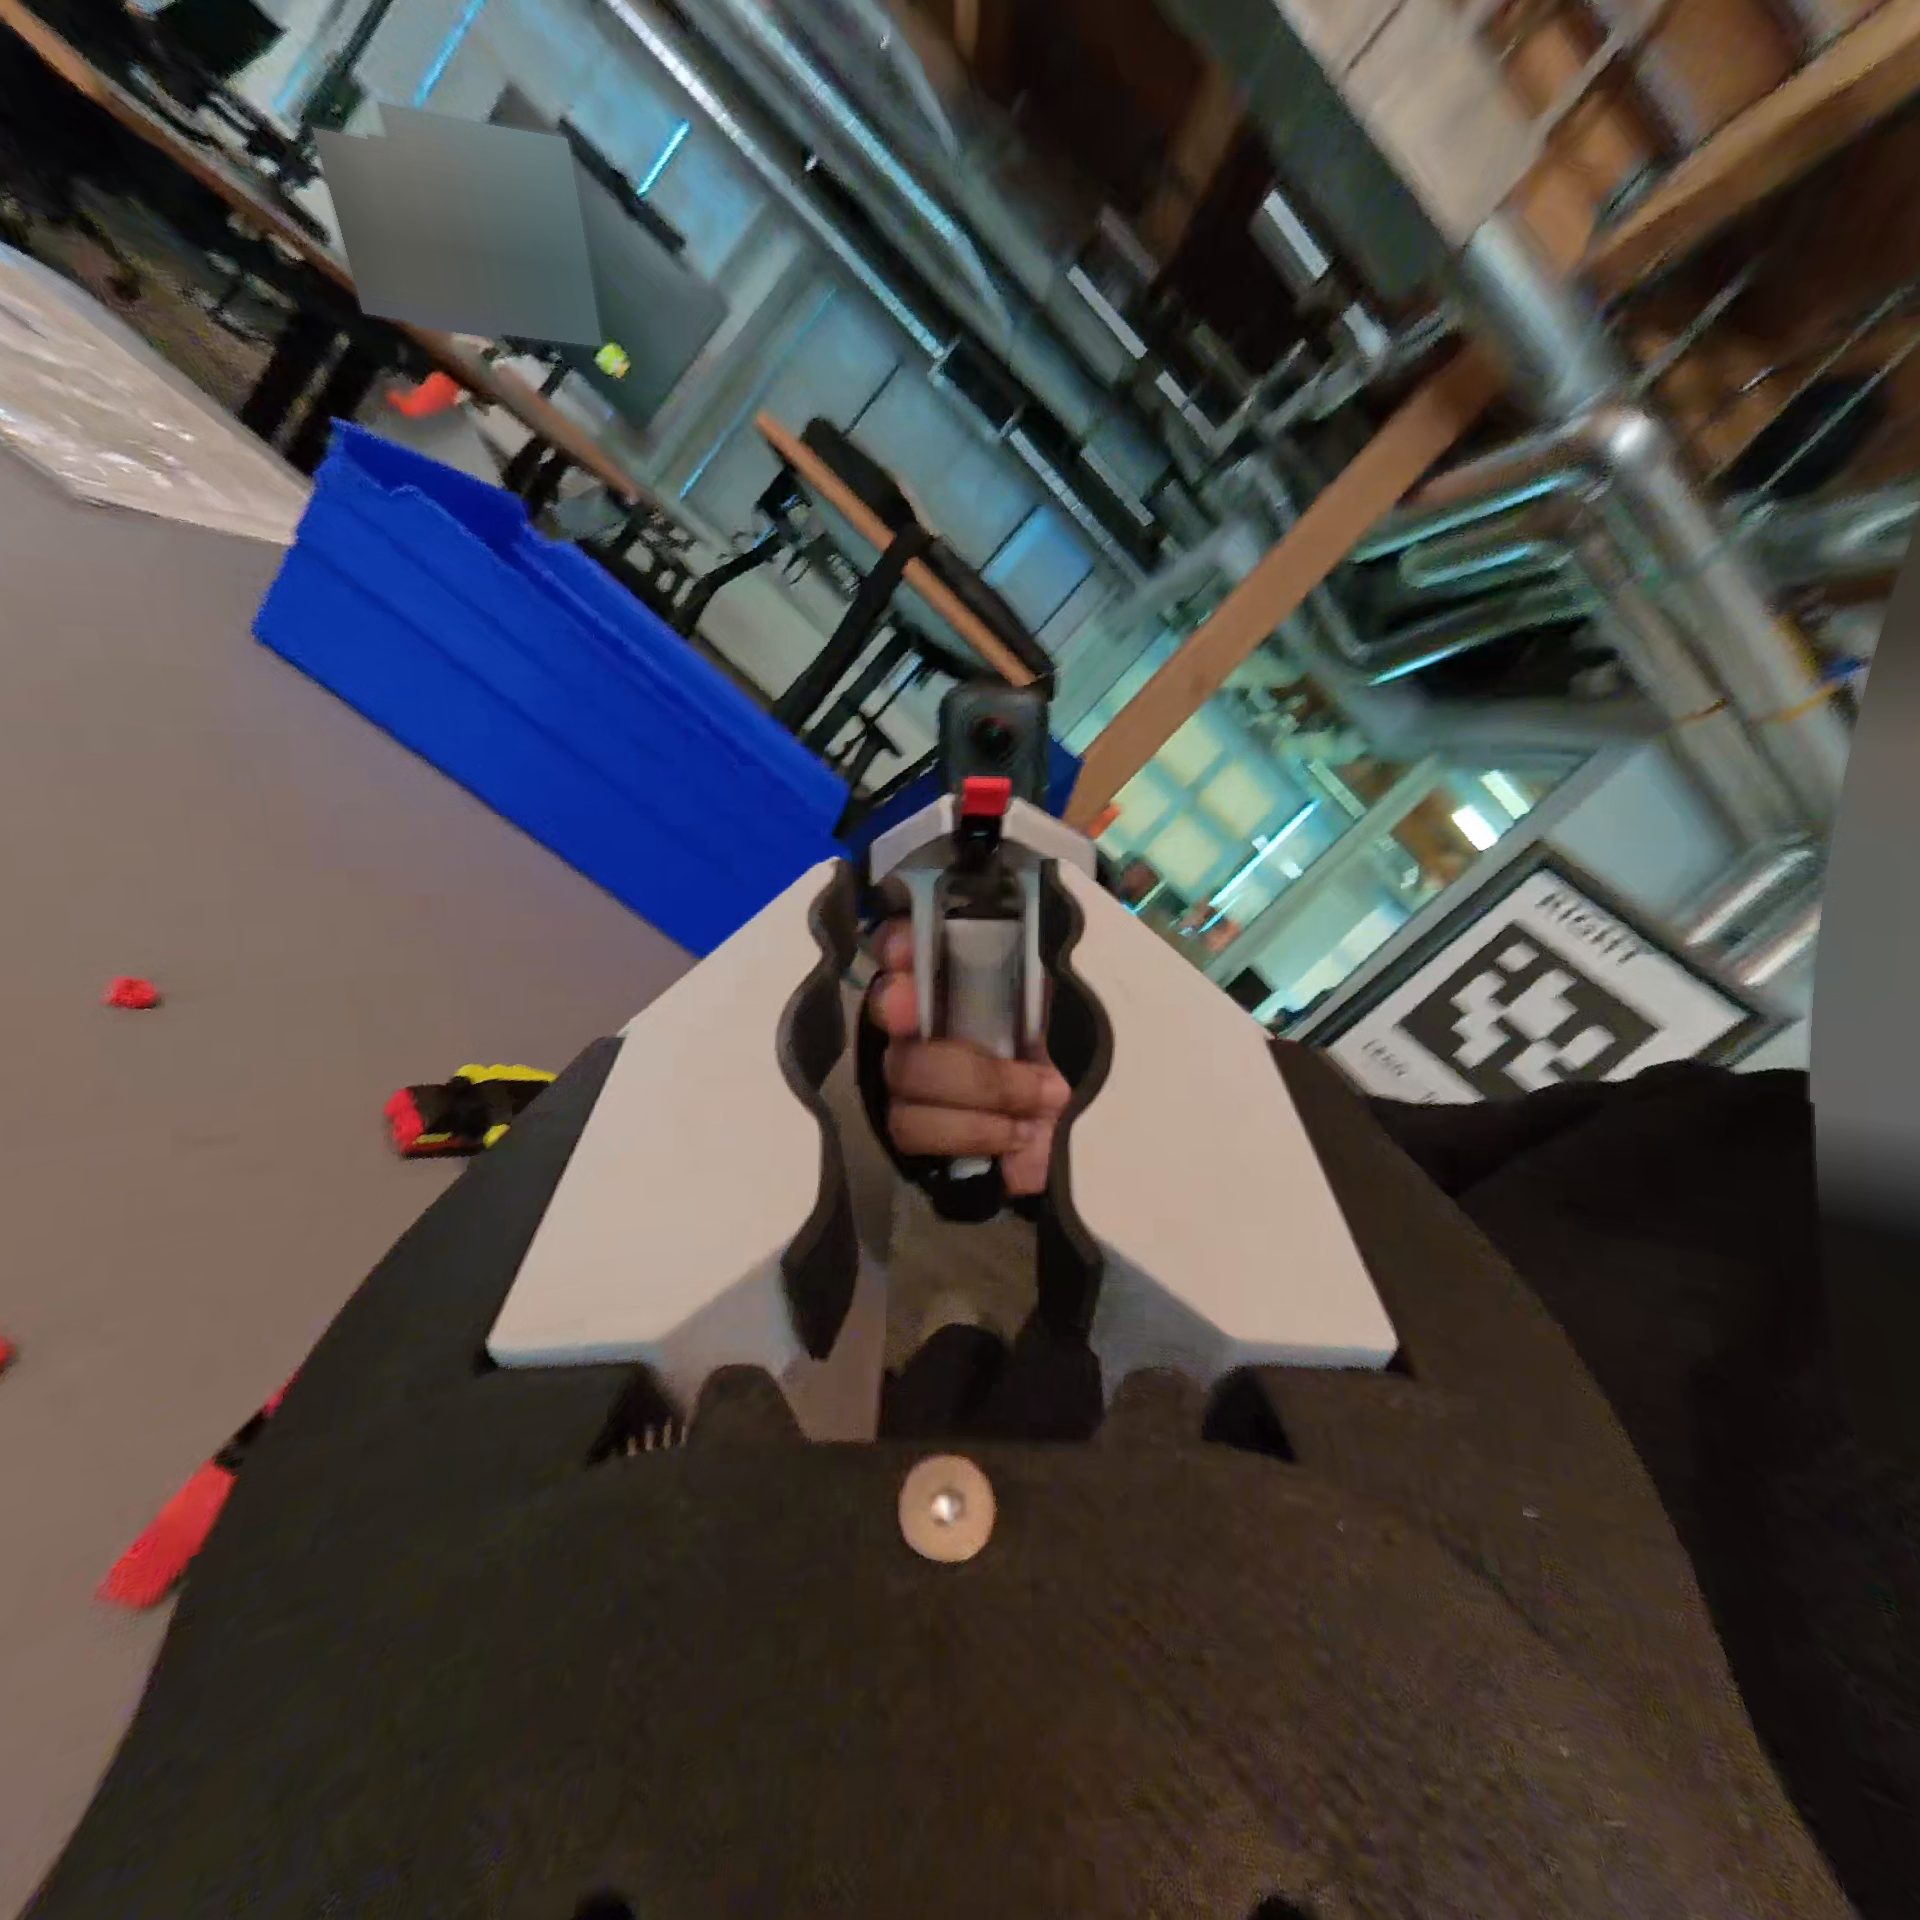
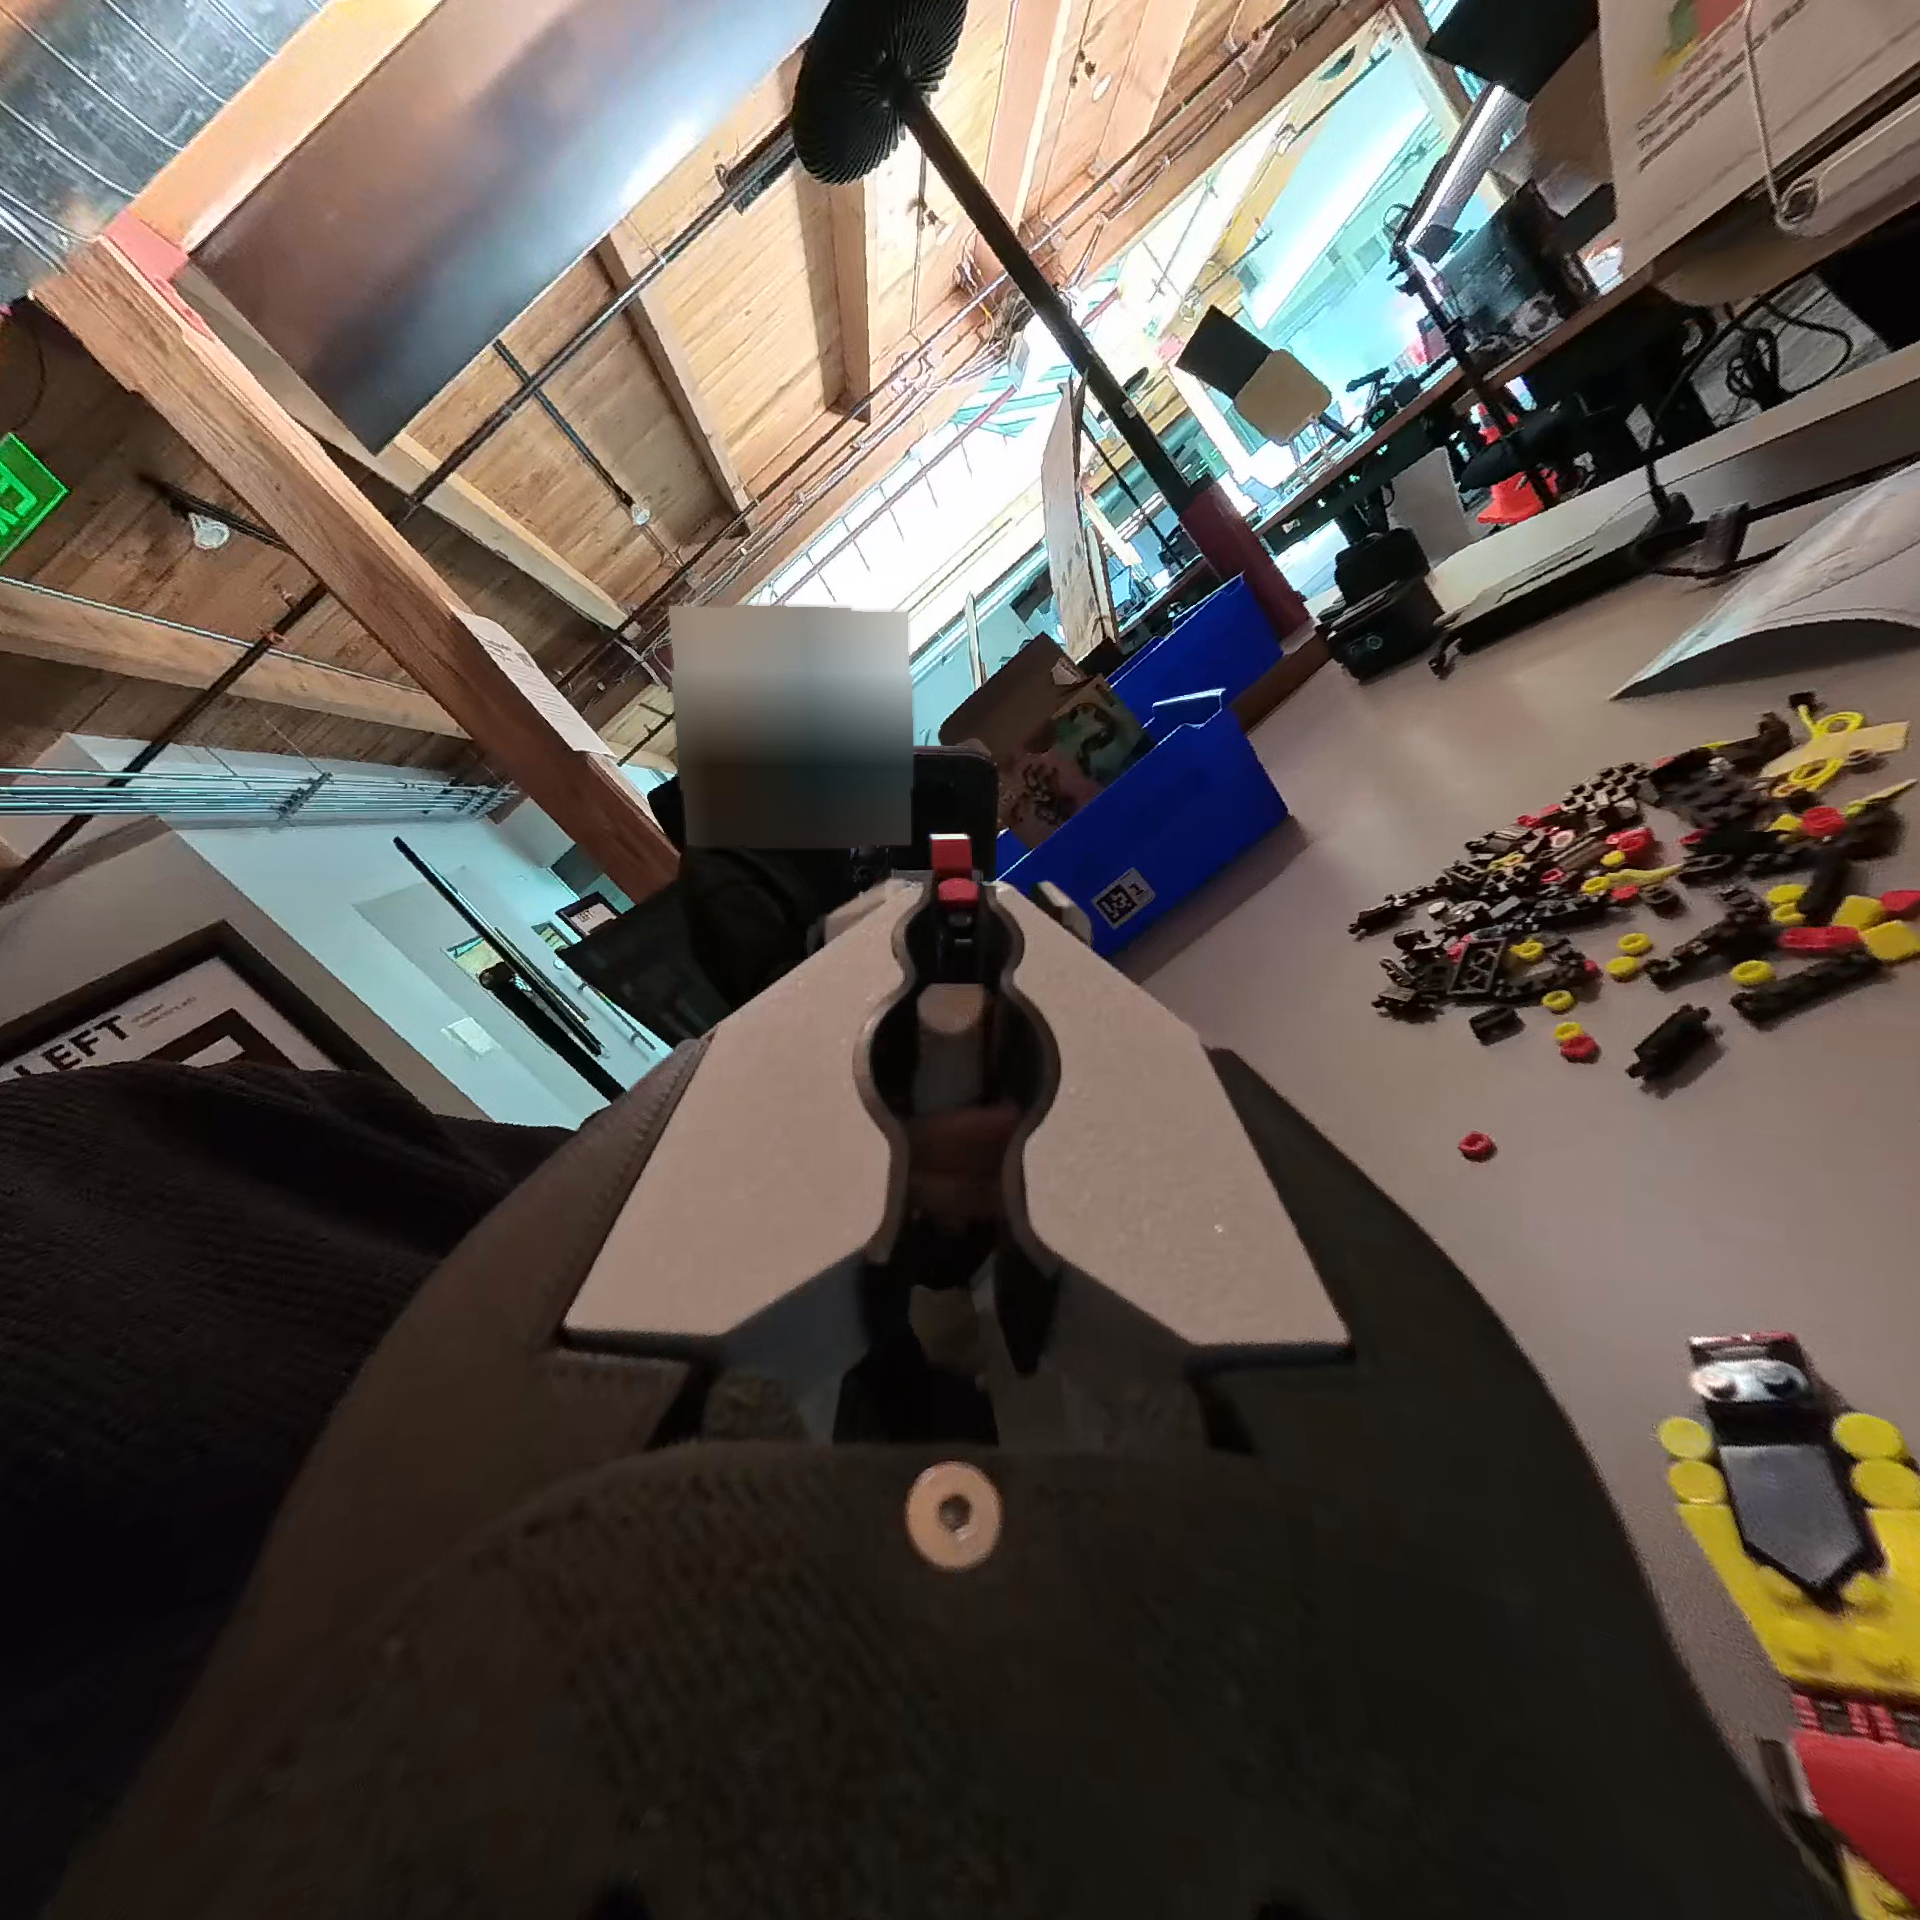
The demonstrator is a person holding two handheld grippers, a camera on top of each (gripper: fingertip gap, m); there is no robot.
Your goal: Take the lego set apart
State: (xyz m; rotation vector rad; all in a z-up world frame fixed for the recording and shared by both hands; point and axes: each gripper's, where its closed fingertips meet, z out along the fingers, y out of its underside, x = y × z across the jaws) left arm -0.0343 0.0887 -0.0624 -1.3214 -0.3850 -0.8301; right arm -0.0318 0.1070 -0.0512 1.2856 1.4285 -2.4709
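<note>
My two grippers meet tip to tip above the table. In the left wrist view my left gripper (image 1: 961,878) has its jaws nearly shut around a small red and black lego piece (image 1: 983,798). The right gripper faces it, held by a hand (image 1: 971,1101). In the right wrist view my right gripper (image 2: 951,902) is shut on the same red piece (image 2: 952,856). A yellow and black lego build (image 2: 1787,1538) lies on the table at the lower right. A pile of loose black, yellow and red pieces (image 2: 1621,914) lies farther right.
Blue bins (image 2: 1153,831) stand at the table's far side, one also in the left wrist view (image 1: 540,665). Loose red pieces (image 1: 132,994) and a yellow, black and red chunk (image 1: 457,1107) lie on the grey table (image 1: 208,831). A single red ring (image 2: 1475,1145) lies apart.
</note>
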